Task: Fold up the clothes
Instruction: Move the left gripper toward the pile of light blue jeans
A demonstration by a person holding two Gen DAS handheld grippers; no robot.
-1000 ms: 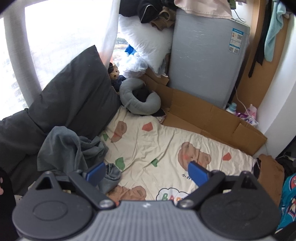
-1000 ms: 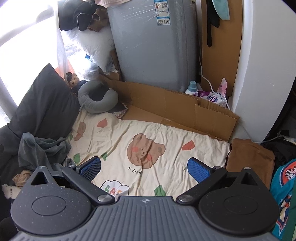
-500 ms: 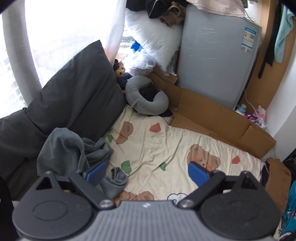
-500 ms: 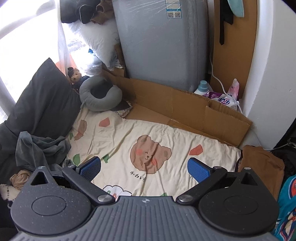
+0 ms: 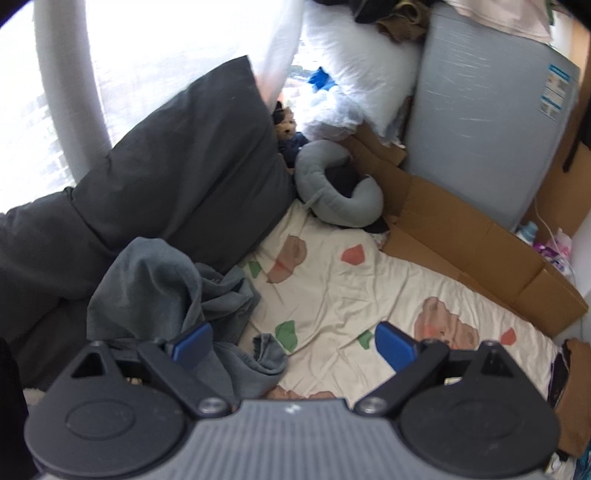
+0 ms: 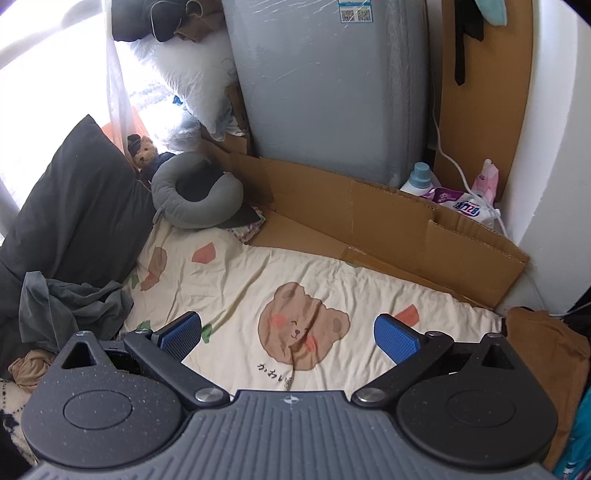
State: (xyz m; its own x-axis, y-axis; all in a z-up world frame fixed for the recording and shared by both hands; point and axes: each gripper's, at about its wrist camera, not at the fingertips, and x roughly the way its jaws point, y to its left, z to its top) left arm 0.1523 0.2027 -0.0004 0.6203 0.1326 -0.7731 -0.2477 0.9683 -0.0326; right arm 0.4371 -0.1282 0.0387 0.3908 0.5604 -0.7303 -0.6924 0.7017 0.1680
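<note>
Both units idle: left hand-held gripper (image 5: 291, 341) has its blue pads spread wide with nothing between them, right hand-held gripper (image 6: 288, 338) likewise spread and empty. The task item, a crumpled grey garment (image 5: 166, 284), sits lower left of the left wrist view, heaped against the dark pillow (image 5: 177, 162) at the edge of the bear-print sheet (image 5: 351, 288); in the right wrist view it is at mid-left (image 6: 70, 310). Risks, as judgement: the heap is bunched in several layers, so a pinch could catch multiple plies or a sleeve cuff (image 5: 269, 350) instead of a clean edge, giving a lopsided spread. The left pad looks very near the fabric, so closing there could snag it blindly. The wrinkled sheet could get pinched along with the garment. The grey neck pillow (image 6: 195, 199) and brown cloth (image 6: 543, 343) at lower right crowd the laying area. Readable text: Japanese "かわい" under the bear (image 6: 303, 325), cut off; pouch (image 6: 461, 203) at right shows blue Chinese characters, not clearly legible; QR label (image 6: 354, 11) on the grey appliance (image 6: 325, 92), unreadable.
</note>
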